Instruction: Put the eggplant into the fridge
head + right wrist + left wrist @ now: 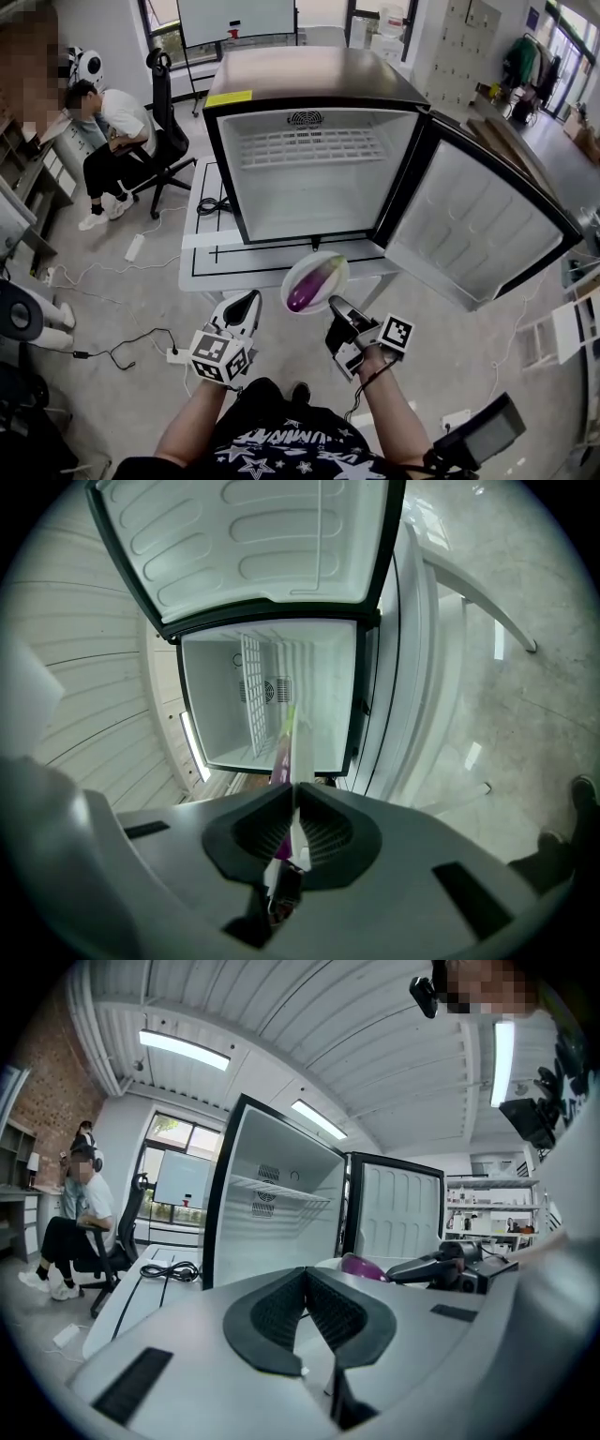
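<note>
Pinched the rim of a white plate (302, 754), seen edge-on, between the closed jaws of the right tool (293, 803), with only a purple sliver of the eggplant (281, 761) showing there. In the head view, showed the eggplant whole, lying on the plate just in front of the open fridge (319, 178) on the desk (202, 258). Showed the left tool (305, 1277) pressed together on nothing, low beside the plate. Reached forward with both forearms, the right hand (375, 361) behind its tool.
</note>
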Action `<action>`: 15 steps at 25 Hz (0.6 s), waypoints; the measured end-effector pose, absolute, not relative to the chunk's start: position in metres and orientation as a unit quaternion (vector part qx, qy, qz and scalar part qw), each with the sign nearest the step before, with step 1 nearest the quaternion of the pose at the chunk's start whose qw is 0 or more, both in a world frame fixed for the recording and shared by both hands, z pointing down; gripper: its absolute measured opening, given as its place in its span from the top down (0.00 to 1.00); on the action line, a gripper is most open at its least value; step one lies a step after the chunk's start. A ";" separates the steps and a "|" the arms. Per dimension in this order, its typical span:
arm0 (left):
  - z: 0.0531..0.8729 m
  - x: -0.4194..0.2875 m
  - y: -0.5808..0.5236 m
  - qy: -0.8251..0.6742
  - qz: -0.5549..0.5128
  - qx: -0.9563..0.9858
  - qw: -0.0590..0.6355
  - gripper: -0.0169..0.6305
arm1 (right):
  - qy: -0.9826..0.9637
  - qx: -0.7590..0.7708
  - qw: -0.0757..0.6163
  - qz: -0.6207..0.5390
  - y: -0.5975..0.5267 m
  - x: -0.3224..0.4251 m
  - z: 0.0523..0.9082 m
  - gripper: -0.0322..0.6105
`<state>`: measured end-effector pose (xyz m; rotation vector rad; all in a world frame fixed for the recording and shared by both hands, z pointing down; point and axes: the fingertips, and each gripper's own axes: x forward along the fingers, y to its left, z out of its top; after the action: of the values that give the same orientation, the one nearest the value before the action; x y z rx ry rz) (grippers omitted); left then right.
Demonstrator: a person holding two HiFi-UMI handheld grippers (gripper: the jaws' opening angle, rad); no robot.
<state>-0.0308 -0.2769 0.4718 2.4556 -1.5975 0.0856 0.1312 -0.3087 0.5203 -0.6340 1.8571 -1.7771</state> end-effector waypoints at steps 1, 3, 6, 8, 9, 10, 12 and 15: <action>0.472 -0.030 -0.278 -0.543 0.032 0.833 0.103 0.96 | 0.680 -0.231 0.243 -0.653 -0.309 0.131 0.522 0.92; 0.469 -0.031 -0.281 -0.547 0.033 0.830 0.101 0.96 | 0.679 -0.228 0.240 -0.655 -0.311 0.131 0.523 0.92; 0.467 -0.032 -0.287 -0.553 0.027 0.826 0.102 0.96 | 0.679 -0.225 0.237 -0.657 -0.316 0.131 0.525 0.91; 0.469 -0.031 -0.293 -0.554 0.026 0.825 0.103 0.96 | 0.680 -0.224 0.235 -0.657 -0.321 0.131 0.526 0.92; 0.470 -0.031 -0.298 -0.554 0.026 0.825 0.104 0.96 | 0.681 -0.225 0.234 -0.657 -0.325 0.132 0.526 0.91; 0.471 -0.031 -0.302 -0.554 0.026 0.826 0.104 0.96 | 0.681 -0.225 0.233 -0.656 -0.329 0.133 0.526 0.92; 0.472 -0.030 -0.312 -0.552 0.026 0.827 0.104 0.96 | 0.682 -0.229 0.235 -0.654 -0.338 0.134 0.525 0.92; 0.471 -0.029 -0.328 -0.548 0.024 0.830 0.101 0.96 | 0.683 -0.235 0.237 -0.649 -0.353 0.137 0.523 0.92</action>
<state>-0.0286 -0.3281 0.4713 2.4525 -1.6184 0.0696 0.1368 -0.3528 0.5229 -0.6432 1.8734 -1.7804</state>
